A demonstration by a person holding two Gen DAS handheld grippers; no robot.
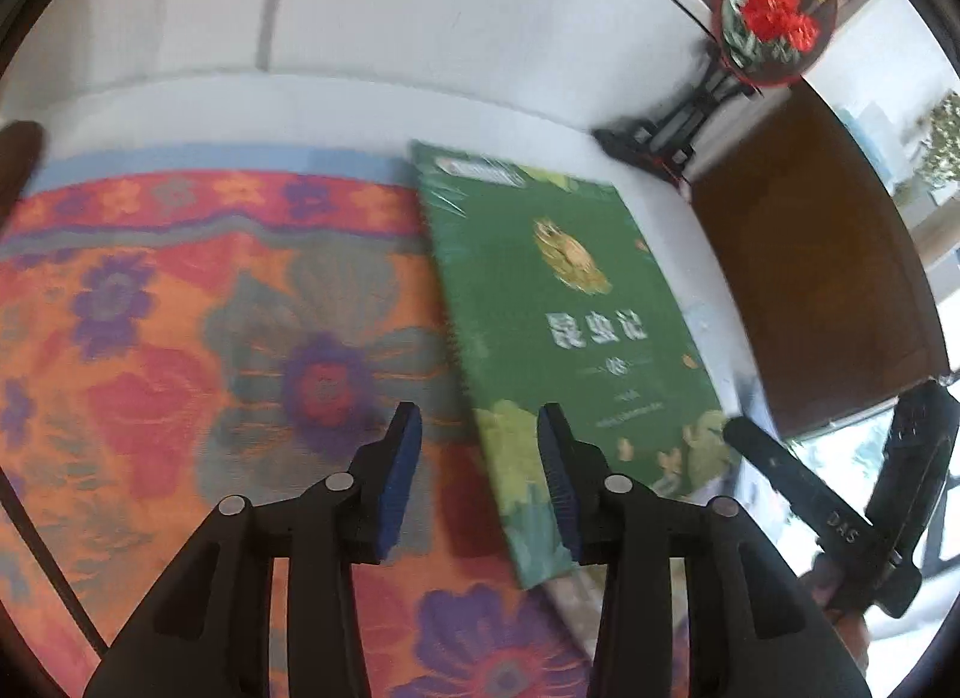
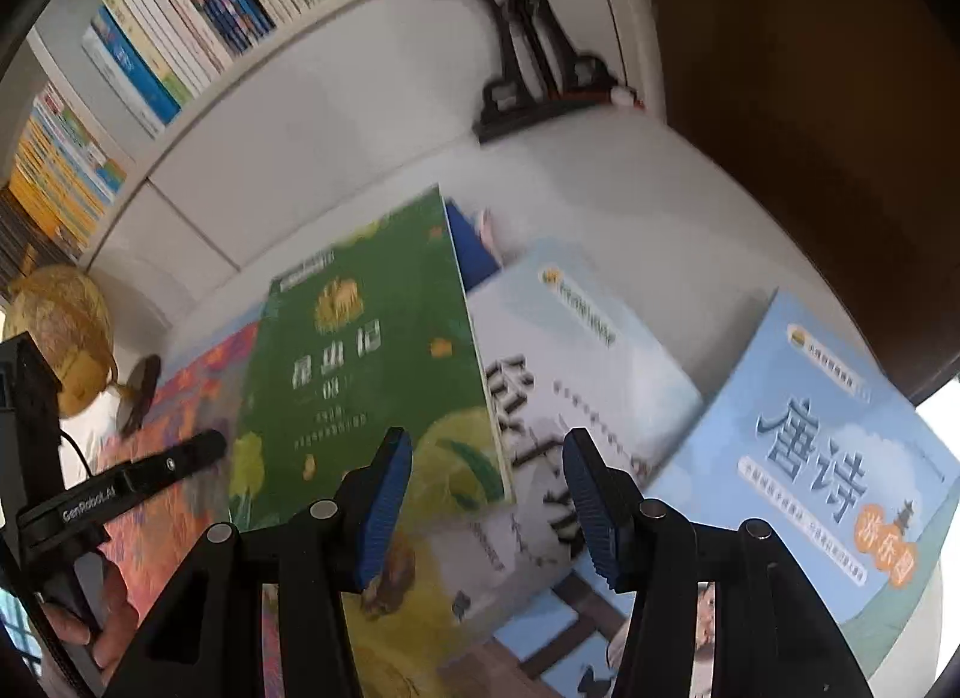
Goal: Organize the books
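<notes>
A green book (image 1: 558, 302) with white Chinese title lies on the white surface, partly over an orange floral cloth (image 1: 180, 338). My left gripper (image 1: 480, 458) is open above the book's near left edge, holding nothing. In the right wrist view the green book (image 2: 366, 350) lies on top of a pile with a white-blue book (image 2: 576, 350) and a light blue book (image 2: 828, 458) to its right. My right gripper (image 2: 489, 494) is open above the green and white-blue books. Each gripper shows in the other's view, the right one (image 1: 840, 494) and the left one (image 2: 120, 488).
A round fan ornament with red flowers (image 1: 774, 8) stands on a black stand (image 2: 534, 92) at the back. Shelved books (image 2: 198, 20) line the wall. A yellow globe (image 2: 60, 326) sits at left. A brown panel (image 1: 810, 278) borders the right.
</notes>
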